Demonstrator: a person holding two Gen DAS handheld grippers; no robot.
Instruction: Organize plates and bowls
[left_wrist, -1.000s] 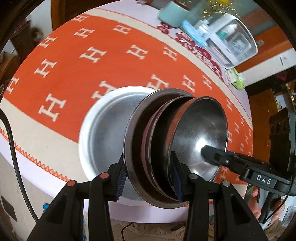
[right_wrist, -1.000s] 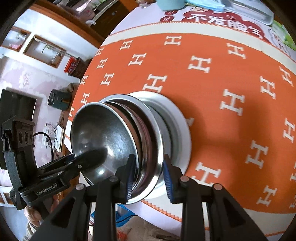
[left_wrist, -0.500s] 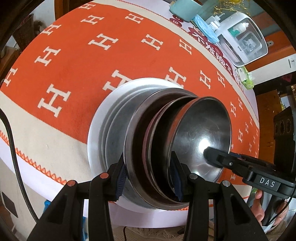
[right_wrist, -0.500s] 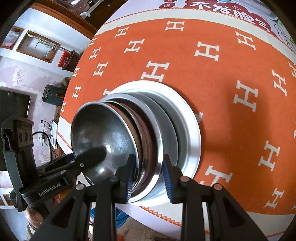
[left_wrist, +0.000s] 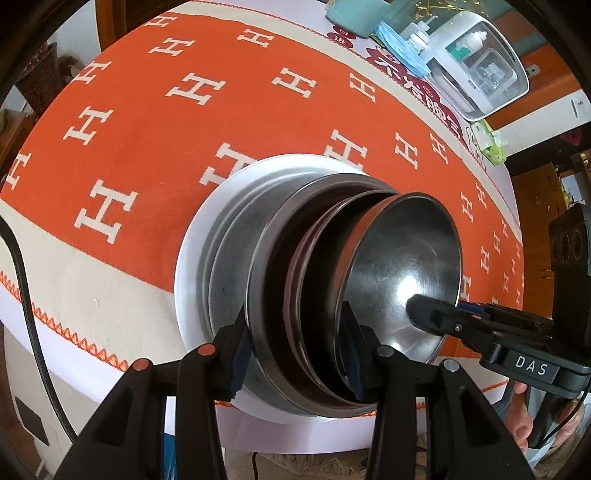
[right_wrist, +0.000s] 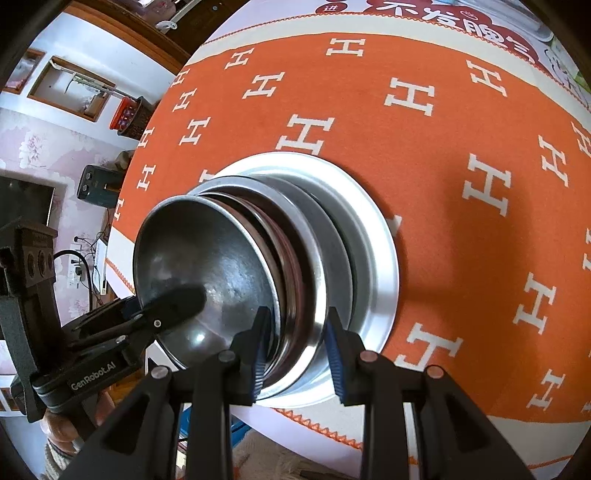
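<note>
1. Steel stack of nested dishes (left_wrist: 317, 295): held by both tools, apparently just above or inside the wide plate (left_wrist: 192, 258) that lies on the tabletop; contact cannot be confirmed.
2. Top bowl (left_wrist: 402, 266): innermost piece, polished, opening towards both cameras.
3. Left tool (left_wrist: 295, 354): closed on the stack's near rim, one finger outside the outer dish and one inside, so that the nested pieces move as one.
4. Right tool (right_wrist: 297, 347): clamps the opposite rim the same way, probably to share the weight and keep the stack level.
5. Orange cloth (right_wrist: 461, 155): H-patterned, covers the tabletop.
6. Clear storage box (left_wrist: 476, 70): far edge, well apart.
7. Judgement: the stack is being nested into the wide plate; releasing remains.
</note>
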